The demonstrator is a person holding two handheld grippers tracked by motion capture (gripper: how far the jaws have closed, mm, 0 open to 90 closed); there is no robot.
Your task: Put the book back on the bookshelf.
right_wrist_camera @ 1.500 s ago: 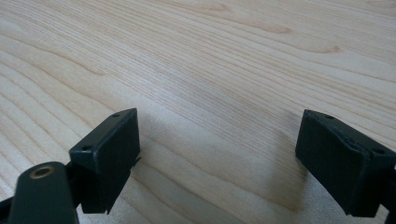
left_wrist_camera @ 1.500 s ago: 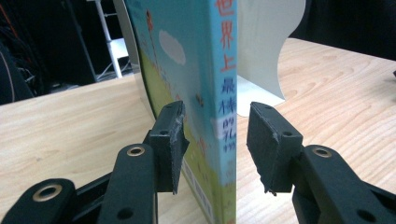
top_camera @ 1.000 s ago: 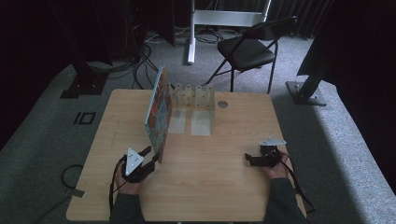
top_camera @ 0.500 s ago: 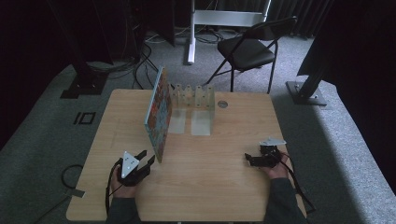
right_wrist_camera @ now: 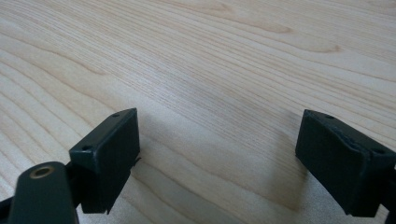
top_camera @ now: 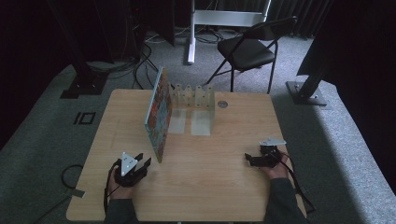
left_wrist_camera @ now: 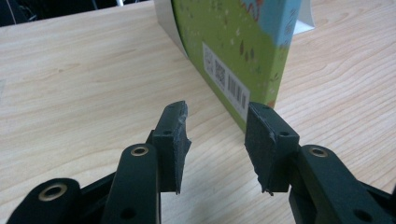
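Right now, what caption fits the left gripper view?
Open left gripper faces the upright green picture book on the wooden table.

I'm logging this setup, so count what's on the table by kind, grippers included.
Books: 1, the book standing on edge.
Clear racks: 1, the rack behind it.
Grippers: 2, the left gripper and right gripper, both open.
Total: 4

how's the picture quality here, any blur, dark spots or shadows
High view: dim, soft, room edges nearly black, only the table lit. Left gripper view: book fairly sharp, left claw slightly soft. Right gripper view: right claw casts soft shadows on sharp wood grain.
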